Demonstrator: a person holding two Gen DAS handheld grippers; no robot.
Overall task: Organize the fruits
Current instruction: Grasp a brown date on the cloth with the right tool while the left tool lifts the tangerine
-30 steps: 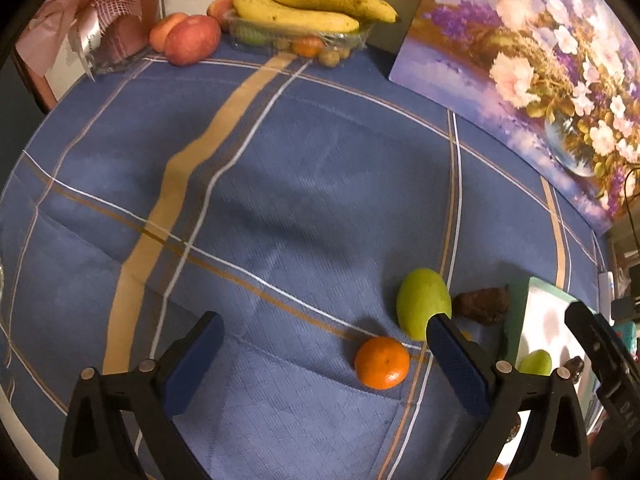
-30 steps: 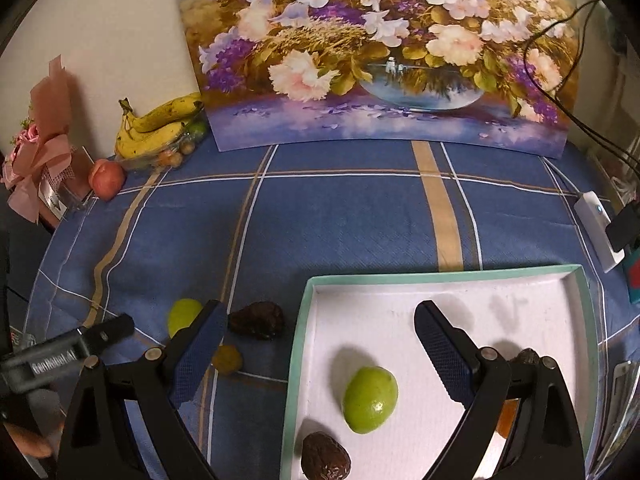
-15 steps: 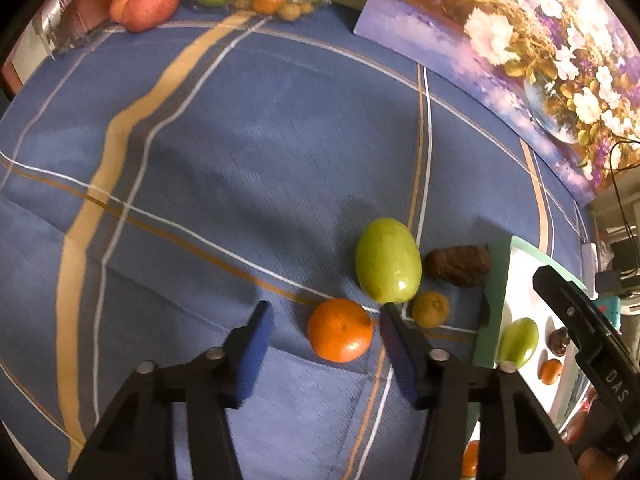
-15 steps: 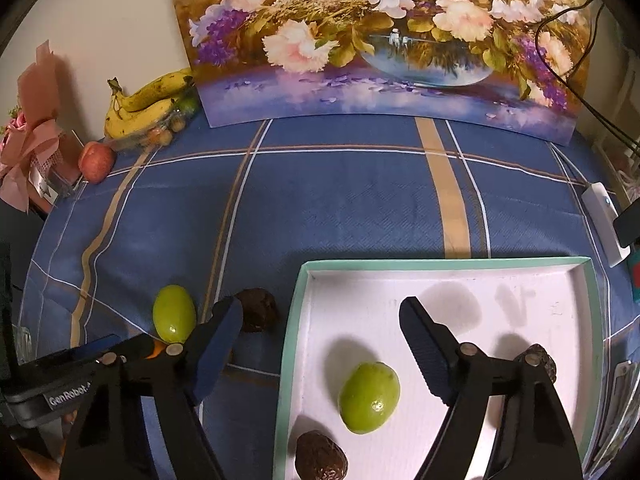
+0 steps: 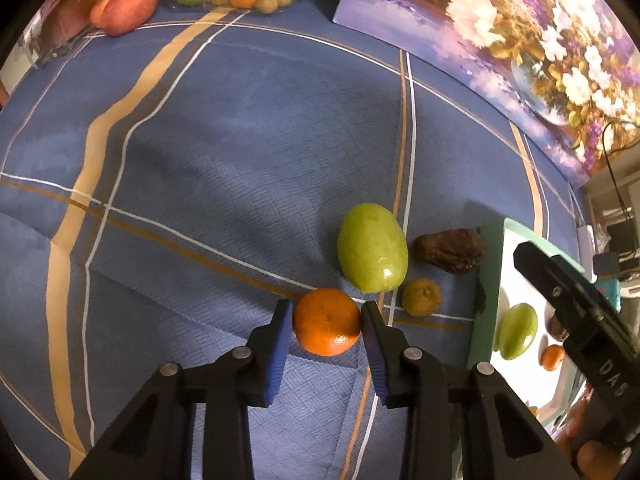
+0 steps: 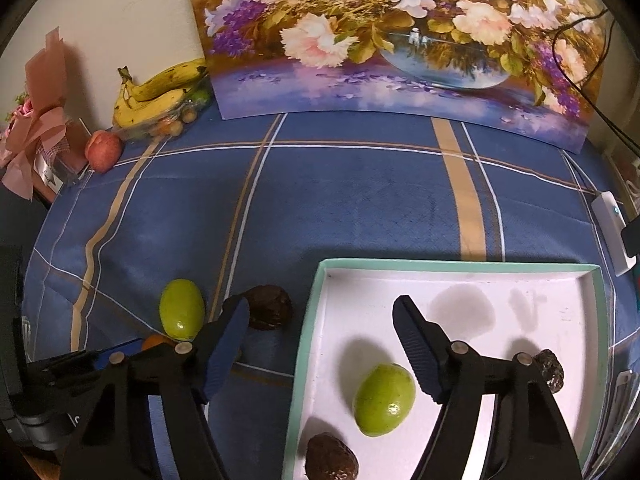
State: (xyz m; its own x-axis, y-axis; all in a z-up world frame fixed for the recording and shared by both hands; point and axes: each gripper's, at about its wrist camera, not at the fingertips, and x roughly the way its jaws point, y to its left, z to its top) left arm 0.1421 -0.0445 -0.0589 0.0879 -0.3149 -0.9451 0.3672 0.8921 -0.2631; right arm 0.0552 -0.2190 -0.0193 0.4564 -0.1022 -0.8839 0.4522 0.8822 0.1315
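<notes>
Now left hand-held gripper [image 5: 326, 322] clenched on orange [image 5: 327, 321], right hand-held gripper [image 6: 320, 328] released.

I see a blue tablecloth [image 5: 240, 160] crossed by tan and white stripes, an orange tangerine [image 5: 327, 321] low in the frame, and a white tray [image 6: 520, 300] rimmed in mint green.

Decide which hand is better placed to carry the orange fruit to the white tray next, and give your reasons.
Left. The left tongs are shut on the orange fruit, which rests on the blue cloth. The right tongs stand open and empty above the white tray's near edge, their jaws just closing somewhat.
</notes>
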